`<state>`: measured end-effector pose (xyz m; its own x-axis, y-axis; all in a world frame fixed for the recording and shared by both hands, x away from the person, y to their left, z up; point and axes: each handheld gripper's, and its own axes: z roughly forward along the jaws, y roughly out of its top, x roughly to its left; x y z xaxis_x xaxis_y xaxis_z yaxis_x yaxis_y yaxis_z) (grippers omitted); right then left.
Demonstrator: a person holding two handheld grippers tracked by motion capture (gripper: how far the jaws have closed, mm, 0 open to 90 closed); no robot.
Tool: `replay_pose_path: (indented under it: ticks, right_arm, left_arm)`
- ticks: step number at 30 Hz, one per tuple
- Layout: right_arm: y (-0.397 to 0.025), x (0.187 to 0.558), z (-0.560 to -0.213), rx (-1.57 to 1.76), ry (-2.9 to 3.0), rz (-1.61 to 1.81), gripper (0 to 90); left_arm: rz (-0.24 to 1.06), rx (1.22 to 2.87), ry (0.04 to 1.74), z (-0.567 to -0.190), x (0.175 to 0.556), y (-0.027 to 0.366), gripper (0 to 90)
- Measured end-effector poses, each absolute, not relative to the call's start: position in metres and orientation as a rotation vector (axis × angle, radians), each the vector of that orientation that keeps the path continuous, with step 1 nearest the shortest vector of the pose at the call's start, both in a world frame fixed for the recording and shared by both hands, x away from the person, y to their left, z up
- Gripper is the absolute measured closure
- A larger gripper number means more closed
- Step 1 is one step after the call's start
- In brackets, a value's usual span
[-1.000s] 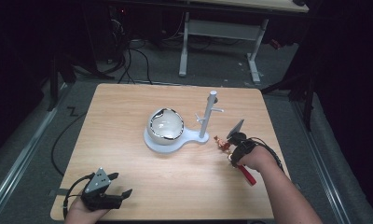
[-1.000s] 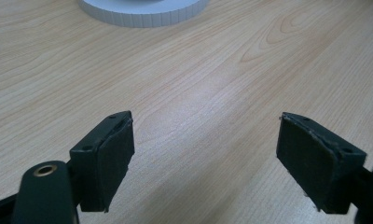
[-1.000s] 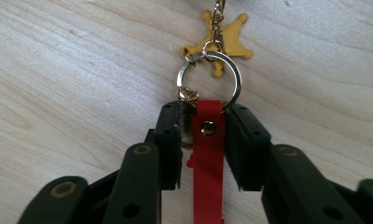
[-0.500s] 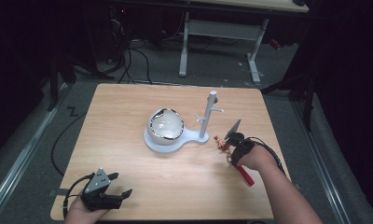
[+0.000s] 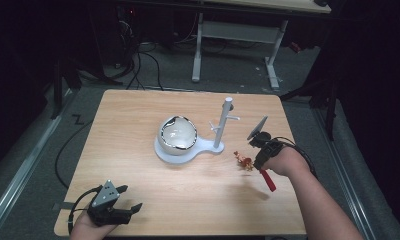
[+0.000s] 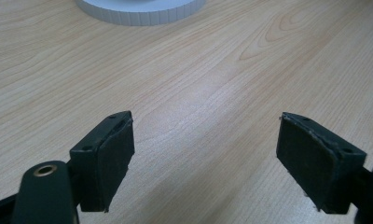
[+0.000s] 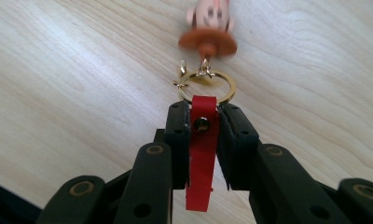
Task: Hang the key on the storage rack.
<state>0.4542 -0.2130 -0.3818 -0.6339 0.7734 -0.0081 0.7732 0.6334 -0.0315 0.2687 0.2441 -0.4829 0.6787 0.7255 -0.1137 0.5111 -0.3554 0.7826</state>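
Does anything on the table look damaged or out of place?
Nothing stands out. The white stand is upright, the bowl sits on its base, and the keychain hangs from its red strap in the right gripper.

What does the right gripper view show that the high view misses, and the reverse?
Right gripper view: the right gripper shut on the keychain's red strap, with gold ring and blurred charm hanging out front. High view: the white stand, the bowl, and the left gripper near the table's front edge. Both: wooden tabletop, keychain.
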Motion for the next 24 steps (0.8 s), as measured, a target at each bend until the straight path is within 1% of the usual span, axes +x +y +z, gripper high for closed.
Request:
replay_pose_path:
  ticks: [3, 4, 5, 8, 10, 16, 24]
  right_arm:
    - [-0.213, 0.454, -0.373, -1.325, -2.855, 0.043, 74.8]
    - [-0.212, 0.452, -0.361, -1.325, -2.858, 0.043, 74.8]
    - [-0.212, 0.452, -0.361, -1.325, -2.858, 0.043, 74.8]
    - [-0.210, 0.448, -0.344, -1.312, -2.887, 0.023, 74.8]
    - [-0.210, 0.447, -0.341, -1.312, -2.886, 0.021, 74.8]
    - [-0.207, 0.442, -0.313, -1.299, -2.908, 0.029, 74.8]
    - [-0.202, 0.442, -0.288, -1.284, -2.941, 0.001, 74.8]
  left_arm:
    - [0.319, 2.038, 0.952, -0.483, 0.269, 0.244, 19.8]
    - [0.319, 2.038, 0.951, -0.483, 0.269, 0.244, 19.8]
    - [0.319, 2.038, 0.951, -0.483, 0.269, 0.244, 19.8]
    - [0.318, 2.039, 0.952, -0.483, 0.268, 0.244, 19.8]
    - [0.317, 2.040, 0.952, -0.483, 0.268, 0.244, 19.8]
    - [0.316, 2.043, 0.951, -0.483, 0.268, 0.243, 19.8]
    - [0.315, 2.043, 0.951, -0.484, 0.268, 0.243, 19.8]
